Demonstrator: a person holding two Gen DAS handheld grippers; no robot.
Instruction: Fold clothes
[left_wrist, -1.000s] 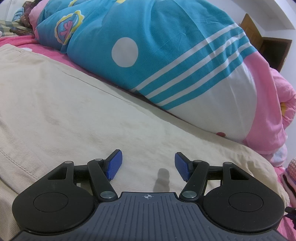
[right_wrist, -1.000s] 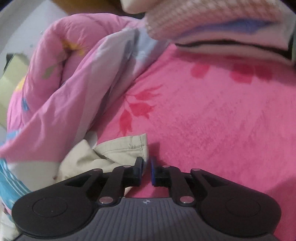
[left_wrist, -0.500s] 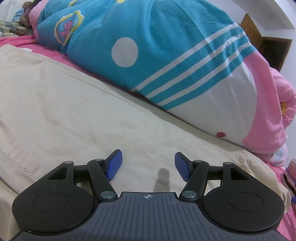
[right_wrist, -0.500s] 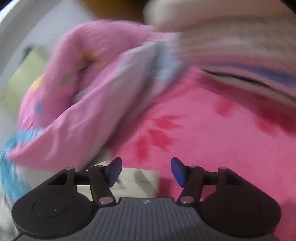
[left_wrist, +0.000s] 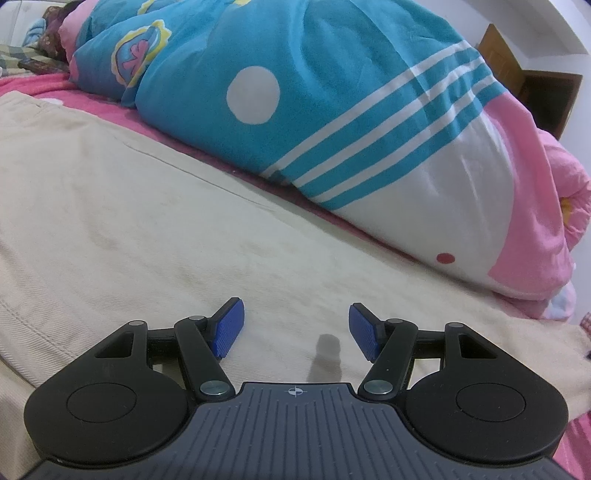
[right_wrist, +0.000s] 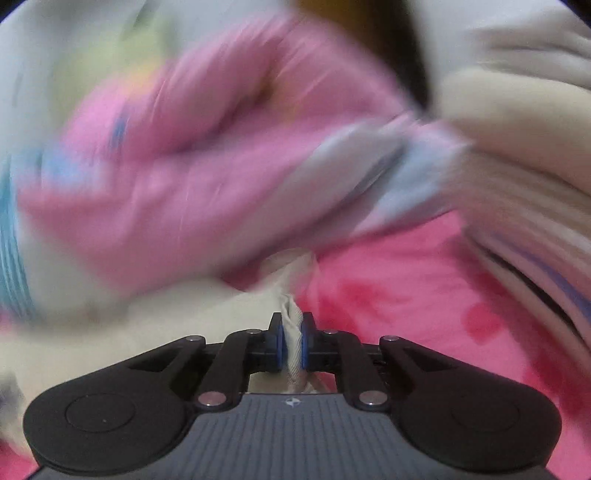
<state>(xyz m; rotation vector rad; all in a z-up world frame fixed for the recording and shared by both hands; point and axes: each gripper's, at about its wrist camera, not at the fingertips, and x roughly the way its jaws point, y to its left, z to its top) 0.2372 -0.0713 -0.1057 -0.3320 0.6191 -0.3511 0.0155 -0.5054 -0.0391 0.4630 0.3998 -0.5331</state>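
Note:
A large beige garment (left_wrist: 140, 206) lies spread flat on the pink bed in the left wrist view. My left gripper (left_wrist: 295, 326) hovers just over it, open, with only bare cloth showing between the blue pads. In the blurred right wrist view, a bunched edge of the same beige garment (right_wrist: 207, 306) runs into my right gripper (right_wrist: 291, 341). Its jaws are closing and the blue pads pinch that fold of cloth between them.
A rolled quilt in blue, white and pink (left_wrist: 332, 122) lies along the far side of the garment. The pink flowered sheet (right_wrist: 406, 295) stretches to the right. A stack of folded clothes (right_wrist: 524, 192) sits at the right, blurred. A brown door (left_wrist: 532, 85) stands beyond.
My right gripper opened, rolled and rose a little, then closed on the beige garment's edge. The left gripper and the cloth under it have not moved.

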